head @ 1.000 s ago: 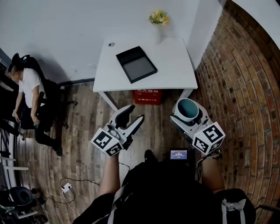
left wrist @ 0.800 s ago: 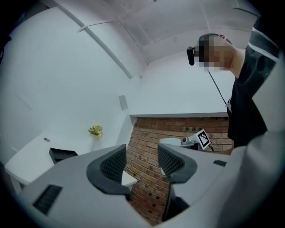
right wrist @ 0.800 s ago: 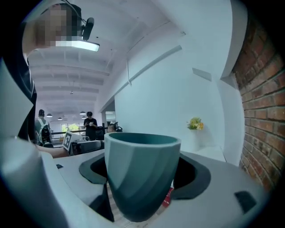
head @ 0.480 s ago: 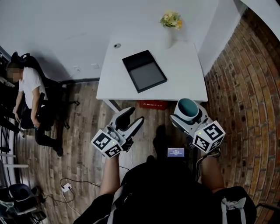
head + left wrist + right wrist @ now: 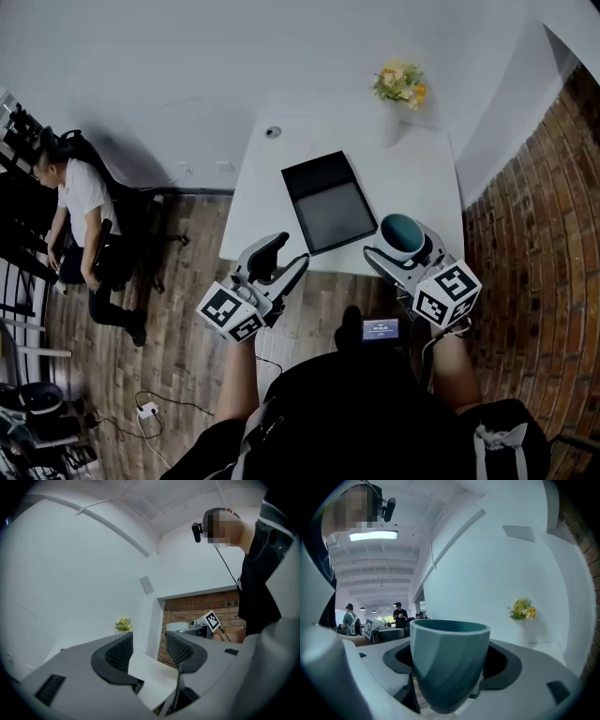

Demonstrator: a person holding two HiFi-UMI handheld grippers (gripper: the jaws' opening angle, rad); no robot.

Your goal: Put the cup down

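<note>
Brick wall (image 5: 539, 244), white table (image 5: 258, 206), apparently wooden floor (image 5: 178, 309)

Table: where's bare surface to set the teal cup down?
Biggest bare patch: between the black tray and the table's right edge, in front of the flower vase. Narrower strip between tray and left edge, nearer than the small round object. Tray fills the centre; vase crowds the back right corner.

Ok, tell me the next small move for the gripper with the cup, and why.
Probably ease the right gripper forward and down toward the bare white table. Its fingers clamp the teal cup upright. In the head view the cup sits at the table's near edge, right of the black tray, and is not yet set down.
</note>
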